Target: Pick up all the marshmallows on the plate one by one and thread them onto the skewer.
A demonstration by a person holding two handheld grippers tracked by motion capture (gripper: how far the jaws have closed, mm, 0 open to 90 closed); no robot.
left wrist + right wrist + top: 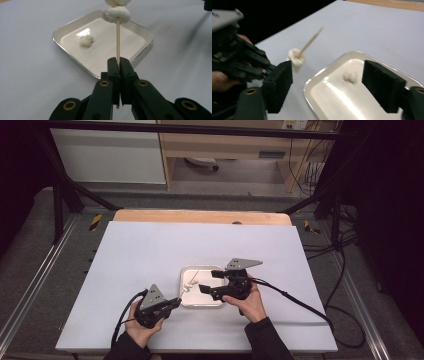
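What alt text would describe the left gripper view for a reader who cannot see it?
The left gripper, jaws shut, holds a thin wooden skewer upright with white puffy pieces threaded near its top. Behind it, a white square tray on the white table holds one more white piece.

Left gripper (119,65) clamps skewer (118,42) (white lumps (116,13) threaded) over tray (140,32).

upper white lump (117,2): cut by top edge | skewer (310,43): motion-blurred
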